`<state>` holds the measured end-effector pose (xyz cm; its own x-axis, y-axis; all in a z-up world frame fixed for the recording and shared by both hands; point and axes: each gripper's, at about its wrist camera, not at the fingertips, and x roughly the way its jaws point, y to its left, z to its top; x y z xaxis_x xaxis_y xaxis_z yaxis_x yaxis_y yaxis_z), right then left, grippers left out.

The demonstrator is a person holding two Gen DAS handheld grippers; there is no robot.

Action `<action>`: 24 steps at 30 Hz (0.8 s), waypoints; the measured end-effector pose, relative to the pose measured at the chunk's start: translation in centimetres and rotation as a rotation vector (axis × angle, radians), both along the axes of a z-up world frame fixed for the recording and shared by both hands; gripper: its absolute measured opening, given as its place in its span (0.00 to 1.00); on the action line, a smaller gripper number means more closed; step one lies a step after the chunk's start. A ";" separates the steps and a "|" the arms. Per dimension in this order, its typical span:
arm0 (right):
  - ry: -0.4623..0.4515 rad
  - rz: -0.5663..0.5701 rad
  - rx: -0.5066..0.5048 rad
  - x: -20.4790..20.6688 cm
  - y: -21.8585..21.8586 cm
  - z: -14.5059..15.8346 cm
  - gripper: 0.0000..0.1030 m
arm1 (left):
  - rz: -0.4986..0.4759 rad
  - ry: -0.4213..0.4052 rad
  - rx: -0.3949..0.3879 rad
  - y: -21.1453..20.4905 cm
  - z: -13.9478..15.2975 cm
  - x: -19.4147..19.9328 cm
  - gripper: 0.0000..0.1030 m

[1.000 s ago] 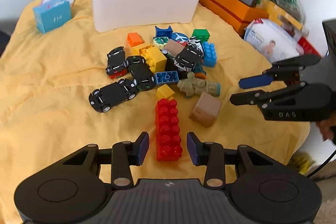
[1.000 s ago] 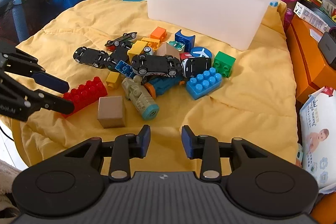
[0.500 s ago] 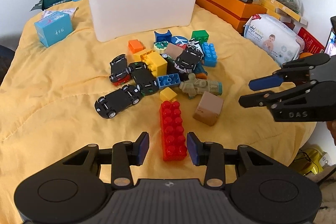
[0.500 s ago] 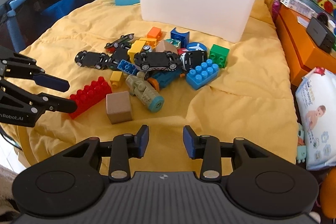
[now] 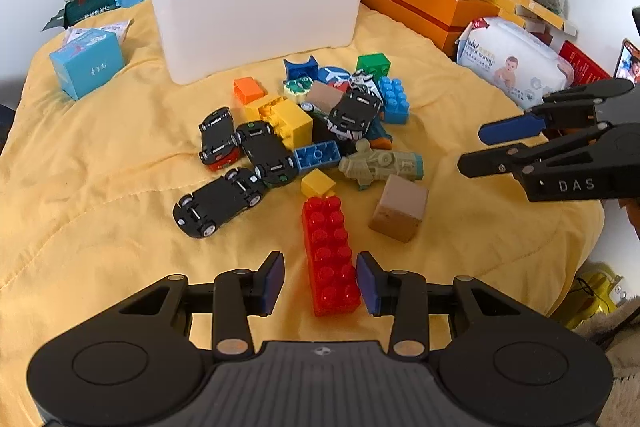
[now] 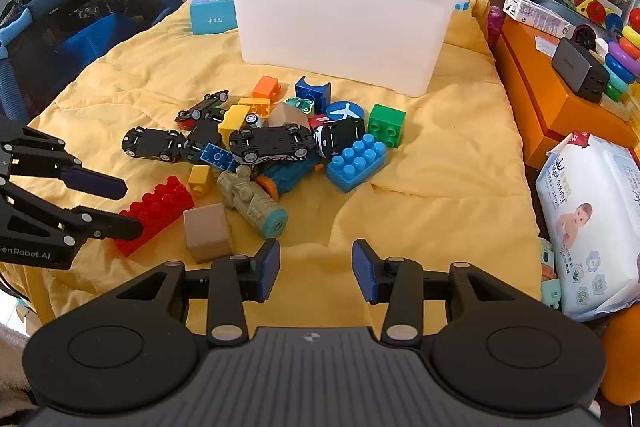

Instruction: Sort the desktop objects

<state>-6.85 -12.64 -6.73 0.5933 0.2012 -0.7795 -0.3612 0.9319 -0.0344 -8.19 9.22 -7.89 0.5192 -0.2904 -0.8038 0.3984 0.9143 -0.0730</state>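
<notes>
A long red brick [image 5: 330, 255] lies on the yellow cloth [image 5: 100, 187] between the fingers of my left gripper [image 5: 320, 281]. The gripper is open; its left pad stands clear of the brick and its right pad is close beside it. In the right wrist view the left gripper [image 6: 128, 207] hovers at the red brick [image 6: 156, 207]. My right gripper [image 6: 316, 263] is over bare cloth, its jaws opening with nothing between them; it also shows at the right edge as the right gripper [image 5: 474, 149]. Beyond lie a tan cube [image 5: 400, 213], black toy cars [image 5: 218, 203] and mixed bricks. A white bin [image 5: 256, 7] stands behind.
A blue carton [image 5: 86, 67] sits at the back left. Orange boxes [image 5: 412, 3] and a wipes pack [image 6: 588, 219] crowd the right side. A dark blue mesh frame [image 6: 80, 23] stands left of the table. The cloth drops off at the near edge.
The right gripper's jaws have spread wider. Both views have rolled slightly and show more of the back clutter. The red brick stays between the left fingers.
</notes>
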 end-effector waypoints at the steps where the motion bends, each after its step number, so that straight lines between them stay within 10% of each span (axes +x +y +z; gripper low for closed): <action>1: 0.001 0.001 -0.002 0.0 0.1 -0.1 0.43 | -0.003 0.003 0.002 0.0 -0.1 -0.1 0.43; 17: 0.036 -0.215 0.171 6.8 -1.5 -0.5 0.35 | -0.013 -0.013 0.010 0.1 0.1 -0.7 0.43; 24: 0.084 -0.229 0.096 9.9 -0.1 -3.5 0.31 | -0.014 -0.016 0.005 -0.3 0.1 -0.9 0.43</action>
<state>3.02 -12.71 -10.18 0.5659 0.1445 -0.8117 -0.1381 0.9872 0.0794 -9.13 8.96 -7.78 0.5277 -0.2933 -0.7972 0.4118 0.9091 -0.0619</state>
